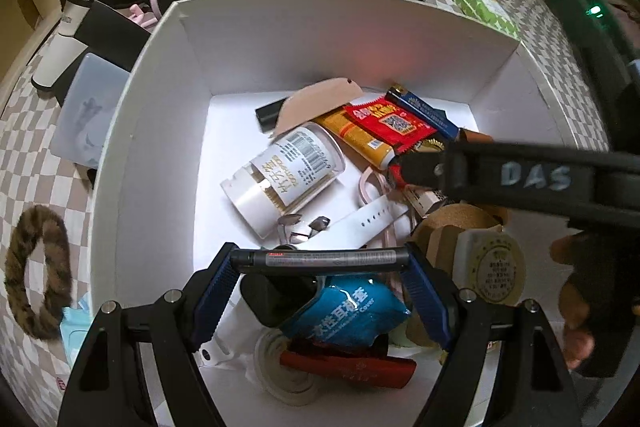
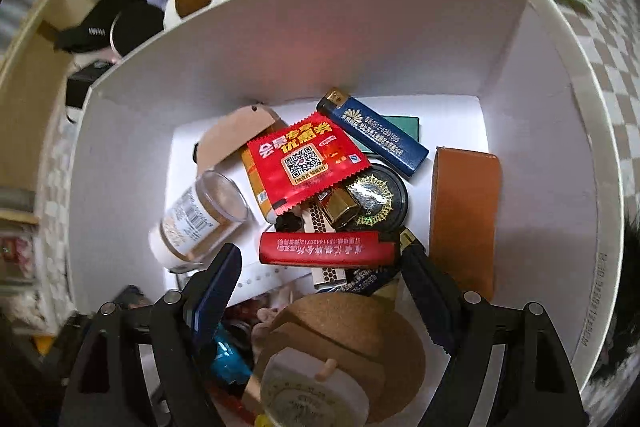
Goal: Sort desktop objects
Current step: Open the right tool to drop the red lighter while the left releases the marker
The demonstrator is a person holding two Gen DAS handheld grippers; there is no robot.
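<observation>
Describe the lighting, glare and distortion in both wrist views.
Left wrist: fisheye bends the white box walls; its floor is brightly washed out, with glare on the blue packet. Right wrist: the same bending, a faint reddish tint on the back wall, blurred left edge.

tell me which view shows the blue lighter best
The right wrist view: the blue lighter lies whole and unobstructed, gold cap and print visible. In the left wrist view it is partly hidden by the red packet.

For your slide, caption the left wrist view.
Left gripper clamps a black marker pen endwise above a cluttered white cardboard box.
</observation>
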